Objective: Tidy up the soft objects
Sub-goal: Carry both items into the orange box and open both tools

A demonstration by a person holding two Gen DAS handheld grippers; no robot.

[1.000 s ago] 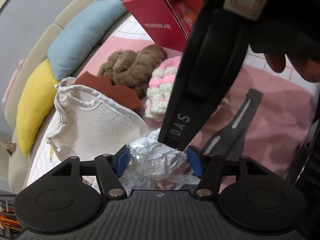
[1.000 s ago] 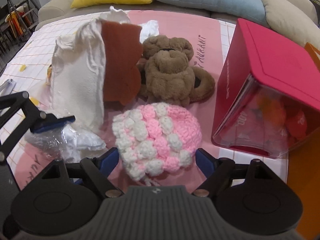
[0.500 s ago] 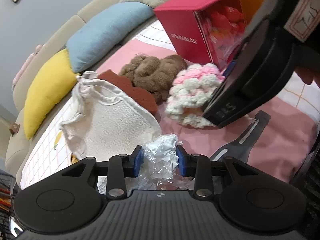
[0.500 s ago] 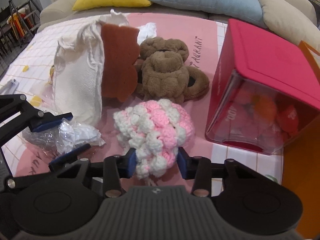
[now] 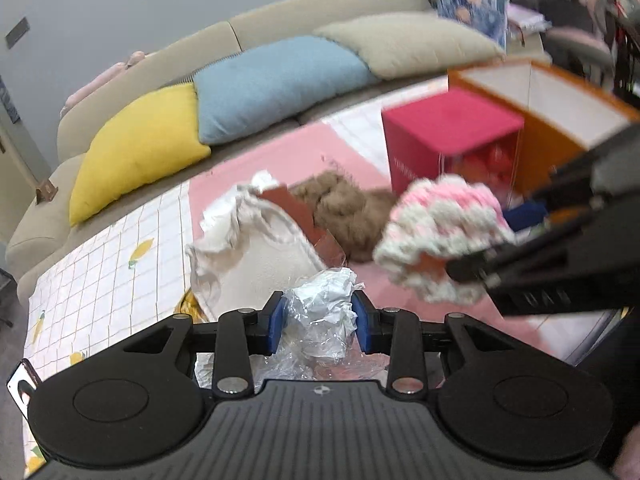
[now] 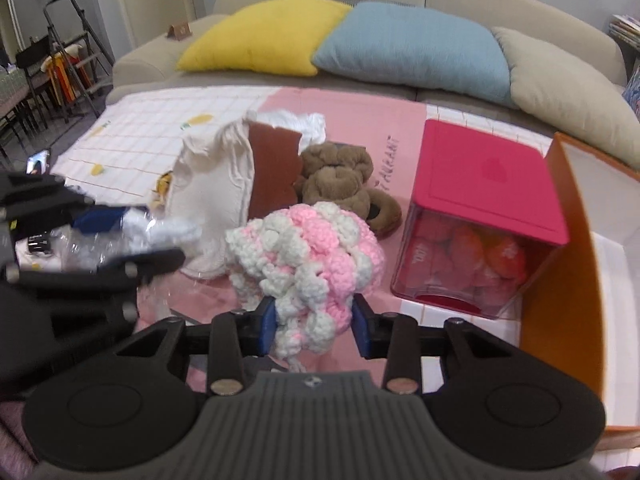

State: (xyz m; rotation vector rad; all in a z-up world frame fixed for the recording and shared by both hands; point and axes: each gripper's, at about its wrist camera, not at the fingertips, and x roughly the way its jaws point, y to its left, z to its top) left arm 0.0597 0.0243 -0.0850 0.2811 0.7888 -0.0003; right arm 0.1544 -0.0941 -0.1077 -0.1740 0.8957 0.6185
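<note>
Pink-and-white knit hat (image 6: 308, 256) is clamped in the right gripper (image 6: 314, 322), crinkly plastic bag (image 5: 324, 320) pinched in the left gripper (image 5: 319, 322), both lifted off the table, orange box (image 6: 560, 248) looks empty, brown plush (image 6: 340, 176) and cloth bag (image 6: 212, 196) left.

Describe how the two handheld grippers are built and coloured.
Both match: left gripper and right gripper have ribbed dark-grey bodies, two round black discs, black linkage arms with silver rivets, and blue finger pads. White lettering marks the right gripper's side. No cables visible.
</note>
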